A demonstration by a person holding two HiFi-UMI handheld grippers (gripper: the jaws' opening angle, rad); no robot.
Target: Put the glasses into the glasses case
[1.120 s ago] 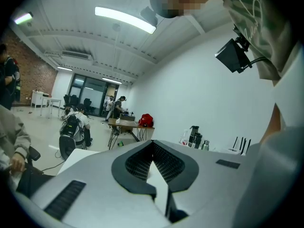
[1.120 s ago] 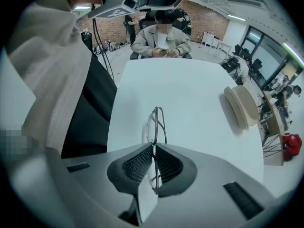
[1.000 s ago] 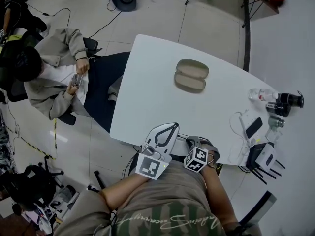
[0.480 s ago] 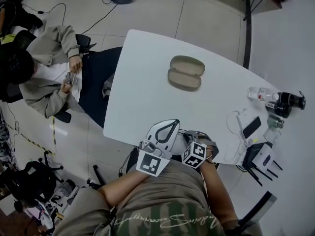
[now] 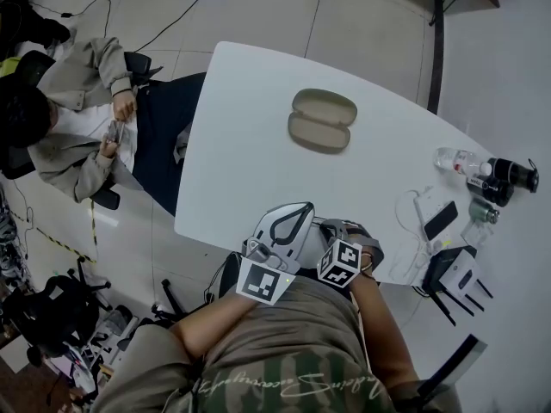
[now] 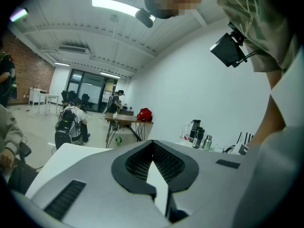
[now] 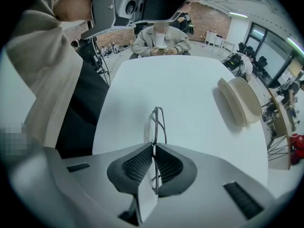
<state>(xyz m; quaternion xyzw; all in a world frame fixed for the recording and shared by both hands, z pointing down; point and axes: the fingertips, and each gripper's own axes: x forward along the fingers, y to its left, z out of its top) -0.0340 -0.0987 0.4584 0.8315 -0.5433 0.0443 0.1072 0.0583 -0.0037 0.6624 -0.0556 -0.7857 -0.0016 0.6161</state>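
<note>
— Glasses point(image 7: 156, 122): where are they held?
— Between the jaws of the right gripper point(image 7: 153, 146), which are closed tight on the thin frame; the frame is seen edge-on, projecting past the jaw tips above the near edge of the white table point(image 5: 250, 153).
— And the glasses case point(image 5: 321, 120)?
— It is laid open, well apart from both grippers, almost straight ahead toward the table's far side; in the right gripper view it is offset to the right; its long axis is set across the line of approach, slightly tilted.
— Is the left gripper point(image 6: 152, 144) engaged?
— Nothing is held; its jaws are pressed together and pointed up at the room; it is seen just beside the right one, so neither is judged much nearer; the carry is judged to fall to the right.
</note>
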